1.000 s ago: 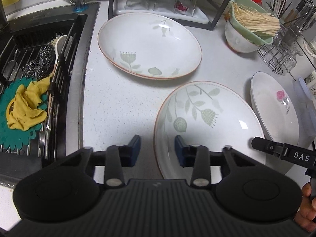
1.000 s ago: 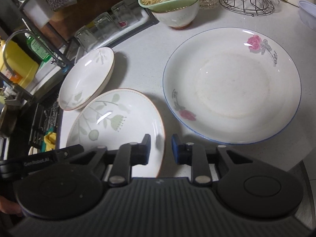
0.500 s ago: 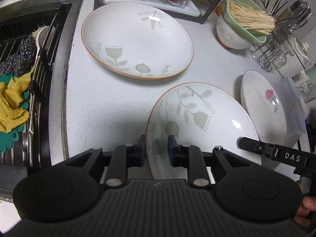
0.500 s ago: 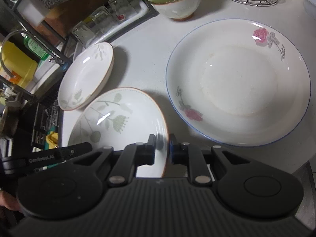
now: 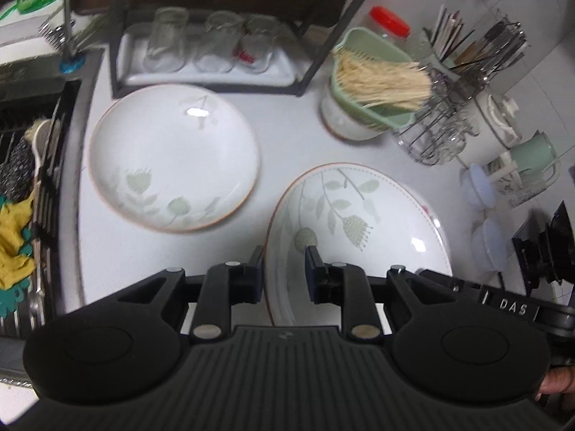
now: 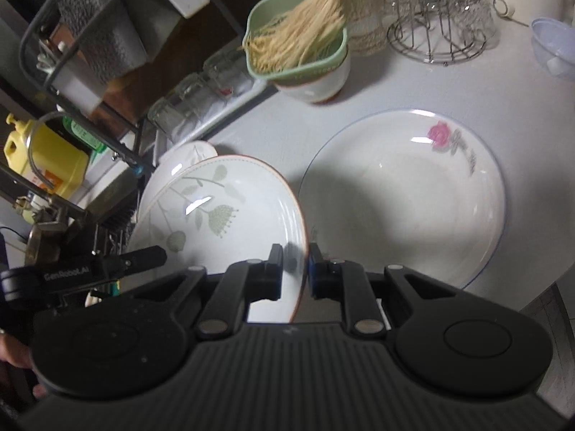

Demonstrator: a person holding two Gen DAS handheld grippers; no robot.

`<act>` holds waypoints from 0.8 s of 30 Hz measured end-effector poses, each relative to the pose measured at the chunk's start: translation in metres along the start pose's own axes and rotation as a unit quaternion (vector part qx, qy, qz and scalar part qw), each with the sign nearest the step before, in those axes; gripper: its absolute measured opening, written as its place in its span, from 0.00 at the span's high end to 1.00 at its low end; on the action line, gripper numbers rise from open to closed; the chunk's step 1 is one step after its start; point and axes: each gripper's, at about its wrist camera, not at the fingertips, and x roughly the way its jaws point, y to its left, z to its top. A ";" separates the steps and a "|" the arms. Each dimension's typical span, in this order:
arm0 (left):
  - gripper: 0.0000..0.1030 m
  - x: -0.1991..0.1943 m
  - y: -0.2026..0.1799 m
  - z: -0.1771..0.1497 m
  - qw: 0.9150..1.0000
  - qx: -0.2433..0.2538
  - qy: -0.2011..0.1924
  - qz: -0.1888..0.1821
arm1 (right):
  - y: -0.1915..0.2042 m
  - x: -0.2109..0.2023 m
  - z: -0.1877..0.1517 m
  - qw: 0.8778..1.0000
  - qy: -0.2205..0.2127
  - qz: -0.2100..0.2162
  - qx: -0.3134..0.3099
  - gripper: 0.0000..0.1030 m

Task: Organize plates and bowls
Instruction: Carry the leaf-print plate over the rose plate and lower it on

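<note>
Grippers are clamping one leaf-patterned plate from opposite edges. Left gripper (image 5: 284,269) is pinching the plate's (image 5: 359,230) left rim; its jaws have just been closing, with that rim between them. Right gripper (image 6: 295,267) is gripping the same plate's (image 6: 215,215) right rim between nearly closed fingers. Plate is hanging tilted, clear of the white counter (image 5: 287,133).

Ahead-left of the left gripper, a second leaf plate (image 5: 174,158) is lying flat on the counter, with bare counter showing between the two rims. Beyond the held plate's far edge, the rose plate (image 6: 402,197) is resting on the counter, just ahead-right of the right gripper. Farther ahead, a green colander (image 5: 370,79) is sitting in a white bowl (image 6: 316,86), near a wire rack (image 6: 438,32). Sink edge (image 5: 68,165) is bordering the counter at far left.
</note>
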 end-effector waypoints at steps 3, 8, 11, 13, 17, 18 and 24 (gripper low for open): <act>0.75 0.004 -0.024 0.007 1.000 0.008 -0.012 -0.001 | -0.015 -0.011 0.010 1.000 -0.013 0.009 0.005 0.84; 0.75 0.019 -0.068 0.009 1.000 0.011 -0.008 0.015 | -0.048 -0.021 0.028 0.999 -0.027 0.010 0.016 0.84; 0.75 0.037 -0.088 0.008 1.000 0.015 0.006 0.022 | -0.066 -0.026 0.044 0.999 -0.036 0.006 0.014 0.84; 0.75 0.049 -0.098 0.009 0.999 0.012 0.016 0.028 | -0.079 -0.025 0.052 0.999 -0.037 0.005 0.014 0.84; 0.75 0.076 -0.108 0.011 0.998 0.009 0.038 0.056 | -0.104 -0.009 0.058 1.000 -0.018 0.007 0.021 0.84; 0.75 0.081 -0.111 0.011 0.997 0.019 0.041 0.066 | -0.111 -0.003 0.059 1.000 -0.009 0.012 0.028 0.84; 0.75 0.107 -0.119 0.018 0.991 0.053 0.071 0.102 | -0.131 0.025 0.059 0.999 0.018 0.020 0.033 0.84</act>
